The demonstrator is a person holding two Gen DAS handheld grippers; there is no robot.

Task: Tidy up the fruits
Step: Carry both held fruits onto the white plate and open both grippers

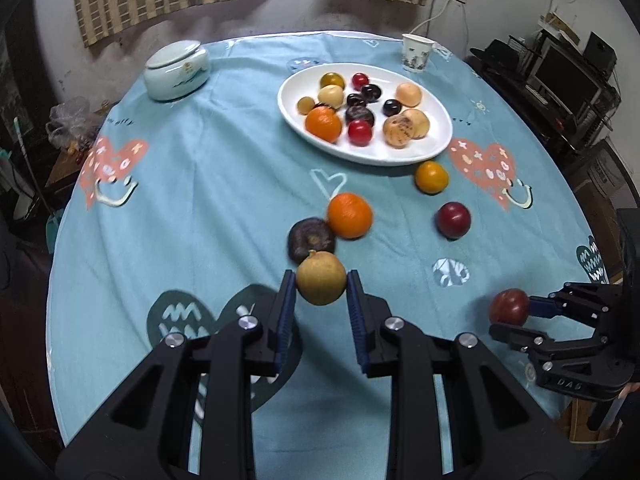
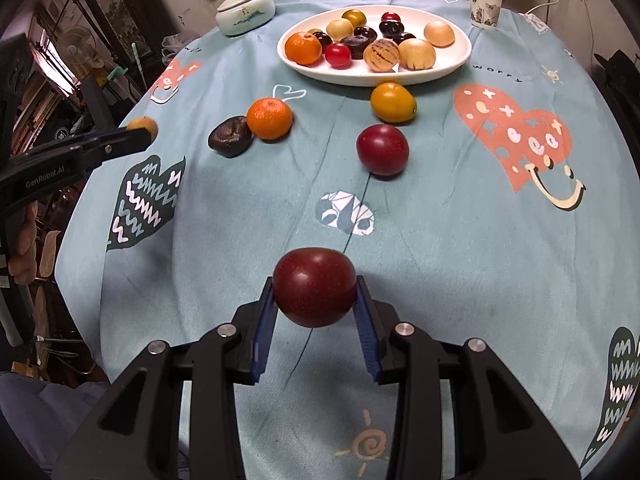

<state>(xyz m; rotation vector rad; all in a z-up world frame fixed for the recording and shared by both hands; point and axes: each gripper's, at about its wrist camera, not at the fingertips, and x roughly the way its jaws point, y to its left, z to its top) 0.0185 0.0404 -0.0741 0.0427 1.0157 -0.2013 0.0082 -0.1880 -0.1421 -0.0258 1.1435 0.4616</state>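
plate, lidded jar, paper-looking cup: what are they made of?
White plate: likely glazed ceramic, glossy smooth rim. Lidded jar: glazed porcelain by its sheen and painted motif. Cup: probably paper, matte thin wall with a rolled lip; plastic not excluded.

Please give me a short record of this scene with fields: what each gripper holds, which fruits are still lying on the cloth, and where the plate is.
left gripper: shut on a tan round fruit
right gripper: shut on a dark red plum
loose on the tablecloth: mandarin, dark brown fruit touching it, yellow-orange fruit, red plum
white plate: far side of the table, already holding many fruits
other things: paper cup, lidded ceramic jar
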